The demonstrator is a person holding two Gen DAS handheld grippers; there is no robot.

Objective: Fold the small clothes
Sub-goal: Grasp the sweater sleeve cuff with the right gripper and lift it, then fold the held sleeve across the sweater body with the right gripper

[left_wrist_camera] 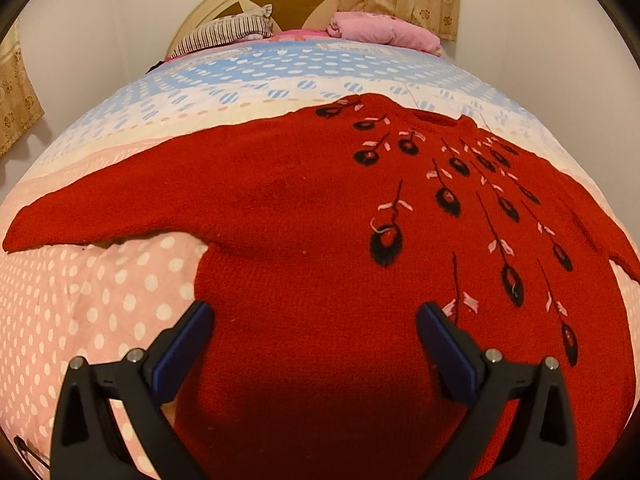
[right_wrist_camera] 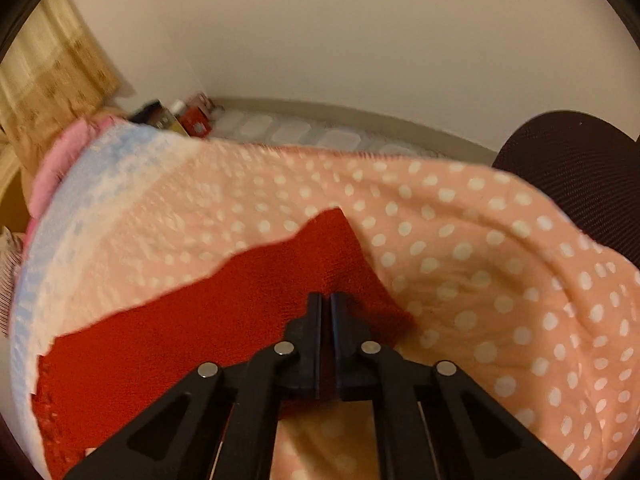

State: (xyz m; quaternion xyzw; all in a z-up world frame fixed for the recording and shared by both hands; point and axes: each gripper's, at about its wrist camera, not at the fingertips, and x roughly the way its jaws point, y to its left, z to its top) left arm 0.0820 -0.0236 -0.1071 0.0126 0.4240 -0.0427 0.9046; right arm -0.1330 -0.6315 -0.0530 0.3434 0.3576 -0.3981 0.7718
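Observation:
A red knitted sweater (left_wrist_camera: 304, 208) with black and pink flower motifs lies spread flat on the bed, one sleeve stretched out to the left. My left gripper (left_wrist_camera: 314, 316) is open and hovers just above the sweater's lower body, holding nothing. In the right wrist view my right gripper (right_wrist_camera: 326, 300) is shut on the sweater's other red sleeve (right_wrist_camera: 224, 304), pinching the fabric near its cuff end, which lies over the polka-dot quilt.
The bed is covered by a pink and blue polka-dot quilt (left_wrist_camera: 100, 300). A striped pillow (left_wrist_camera: 224, 32) and a pink blanket (left_wrist_camera: 384, 28) lie by the headboard. A dark chair (right_wrist_camera: 580, 168) stands beside the bed, and boxes (right_wrist_camera: 180, 118) sit at the wall.

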